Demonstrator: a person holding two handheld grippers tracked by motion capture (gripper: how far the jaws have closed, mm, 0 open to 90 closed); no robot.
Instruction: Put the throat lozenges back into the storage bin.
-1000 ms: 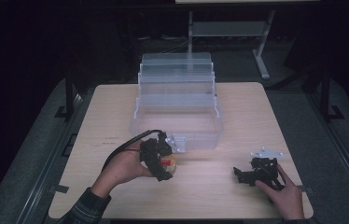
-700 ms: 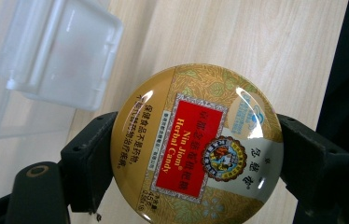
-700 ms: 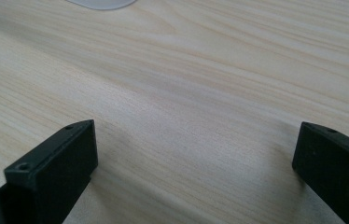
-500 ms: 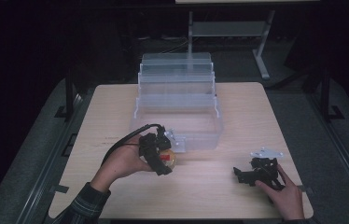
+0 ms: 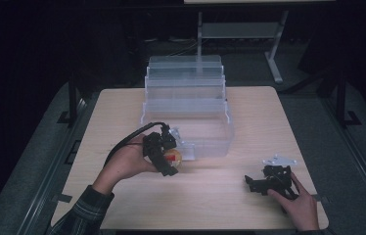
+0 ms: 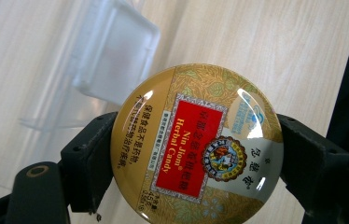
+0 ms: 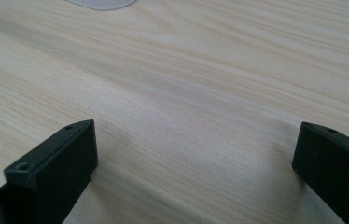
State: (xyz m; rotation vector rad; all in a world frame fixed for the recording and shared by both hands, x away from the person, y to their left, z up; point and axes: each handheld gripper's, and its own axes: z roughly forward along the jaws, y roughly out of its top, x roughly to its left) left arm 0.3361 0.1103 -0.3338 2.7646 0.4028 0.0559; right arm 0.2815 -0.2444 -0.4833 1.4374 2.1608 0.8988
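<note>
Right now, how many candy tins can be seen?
1. The tin is clamped in the left claw, just in front of the clear bins. More could be hidden.

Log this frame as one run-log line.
left tool: shut on candy tin, near clear tiered bin | right tool: open, empty, low over table

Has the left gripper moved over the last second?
Yes. The left gripper, shut on the candy tin, has shifted slightly forward toward the clear bin's near wall.
</note>
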